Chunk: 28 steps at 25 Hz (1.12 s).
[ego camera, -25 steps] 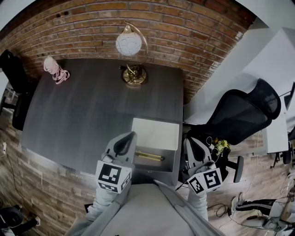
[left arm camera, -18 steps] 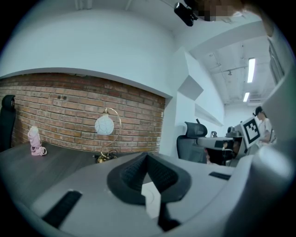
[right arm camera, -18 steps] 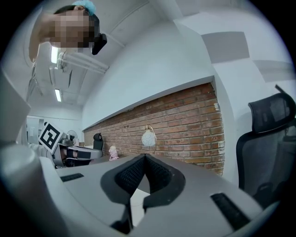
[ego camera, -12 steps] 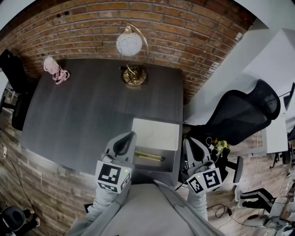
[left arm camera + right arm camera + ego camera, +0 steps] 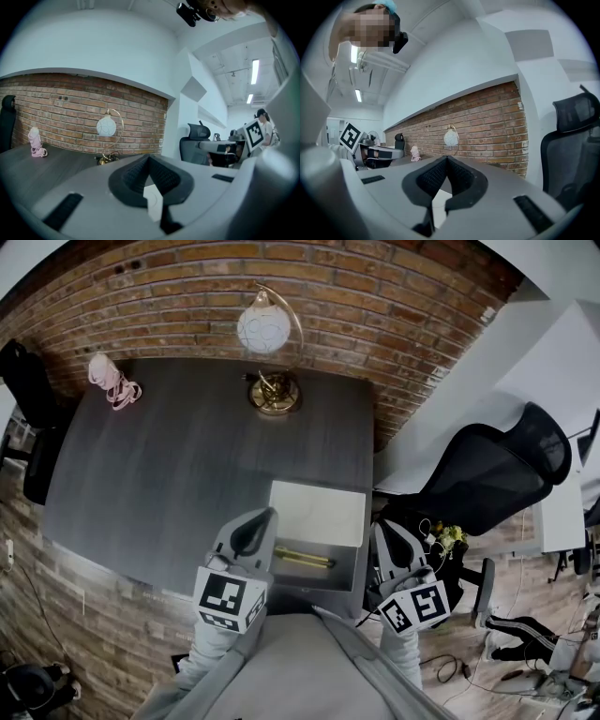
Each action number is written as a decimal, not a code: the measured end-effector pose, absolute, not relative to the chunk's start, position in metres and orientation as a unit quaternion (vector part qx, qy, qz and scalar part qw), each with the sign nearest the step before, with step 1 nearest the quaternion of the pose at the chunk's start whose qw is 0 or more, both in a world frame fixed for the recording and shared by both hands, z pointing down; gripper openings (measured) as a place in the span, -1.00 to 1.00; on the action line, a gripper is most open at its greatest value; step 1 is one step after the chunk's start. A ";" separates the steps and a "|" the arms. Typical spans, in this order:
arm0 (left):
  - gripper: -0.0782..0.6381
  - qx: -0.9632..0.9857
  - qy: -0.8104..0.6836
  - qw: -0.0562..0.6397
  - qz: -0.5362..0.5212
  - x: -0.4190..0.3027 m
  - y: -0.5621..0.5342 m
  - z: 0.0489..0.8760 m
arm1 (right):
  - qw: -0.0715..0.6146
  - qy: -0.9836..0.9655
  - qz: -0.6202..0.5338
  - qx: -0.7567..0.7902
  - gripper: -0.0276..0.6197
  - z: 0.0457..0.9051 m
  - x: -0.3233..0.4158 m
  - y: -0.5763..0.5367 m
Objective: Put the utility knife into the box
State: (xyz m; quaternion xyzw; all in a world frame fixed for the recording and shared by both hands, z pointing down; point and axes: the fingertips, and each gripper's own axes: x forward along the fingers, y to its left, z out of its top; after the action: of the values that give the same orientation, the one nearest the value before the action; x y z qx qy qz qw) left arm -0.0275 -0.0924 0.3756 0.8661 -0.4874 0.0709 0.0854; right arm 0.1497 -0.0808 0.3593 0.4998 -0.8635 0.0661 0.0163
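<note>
A dark grey wood-grain desk (image 5: 187, 465) stands against a red brick wall (image 5: 356, 296). At its front right corner sits an open white rectangular box (image 5: 317, 512). The slim yellow-gold utility knife (image 5: 302, 559) lies inside this box, in its shaded near half, lengthwise across it and roughly parallel to the desk's front edge. The left gripper (image 5: 266, 518), a light grey two-jaw tool with a black-and-white marker cube, hangs over the desk's front edge just beside the box's left side. In the left gripper view its ribbed black pads (image 5: 161, 176) meet at the tips, so the left gripper (image 5: 149, 158) is closed with nothing between its jaws. The right gripper (image 5: 382, 531), of the same make, is off the desk's right edge, just beside the box's right wall. Its jaws are likewise pressed together and empty in the right gripper view (image 5: 446, 158). Neither tool touches the knife. Near the middle of the desk's back edge stands a lamp with a white globe shade (image 5: 261, 331) on a brass base. A small pink object (image 5: 112, 381) lies at the back left corner. A black mesh office chair (image 5: 497, 474) stands on the floor off the desk's right side.
</note>
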 end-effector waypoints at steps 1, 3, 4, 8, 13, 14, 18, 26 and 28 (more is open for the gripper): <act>-0.73 0.866 -0.487 0.086 0.071 -0.028 -0.093 0.376 | 0.017 -0.863 0.067 0.500 -0.86 0.360 0.149 -0.081; -0.73 0.866 -0.487 0.086 0.071 -0.029 -0.093 0.376 | 0.020 -0.863 0.067 0.501 -0.86 0.361 0.148 -0.082; -0.73 0.866 -0.487 0.087 0.071 -0.029 -0.094 0.376 | 0.023 -0.862 0.067 0.501 -0.86 0.361 0.148 -0.082; -0.73 0.865 -0.488 0.088 0.071 -0.029 -0.096 0.377 | 0.027 -0.862 0.067 0.502 -0.86 0.363 0.148 -0.085; -0.73 0.866 -0.488 0.089 0.071 -0.030 -0.098 0.377 | 0.027 -0.861 0.069 0.502 -0.86 0.365 0.147 -0.087; -0.73 0.865 -0.488 0.089 0.071 -0.030 -0.098 0.377 | 0.027 -0.862 0.069 0.502 -0.86 0.365 0.147 -0.088; -0.73 0.864 -0.490 0.090 0.071 -0.031 -0.099 0.378 | 0.027 -0.863 0.069 0.499 -0.86 0.366 0.146 -0.088; -0.73 0.865 -0.488 0.090 0.073 -0.031 -0.101 0.380 | 0.030 -0.865 0.071 0.495 -0.86 0.368 0.144 -0.089; -0.73 0.865 -0.488 0.090 0.073 -0.030 -0.101 0.380 | 0.030 -0.866 0.071 0.495 -0.86 0.368 0.144 -0.090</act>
State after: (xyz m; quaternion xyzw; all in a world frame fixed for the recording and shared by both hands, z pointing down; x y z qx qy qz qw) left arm -0.0303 -0.1014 0.3803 0.8653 -0.4877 0.0735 0.0897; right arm 0.1441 -0.0896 0.3684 0.4949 -0.8655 0.0708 0.0303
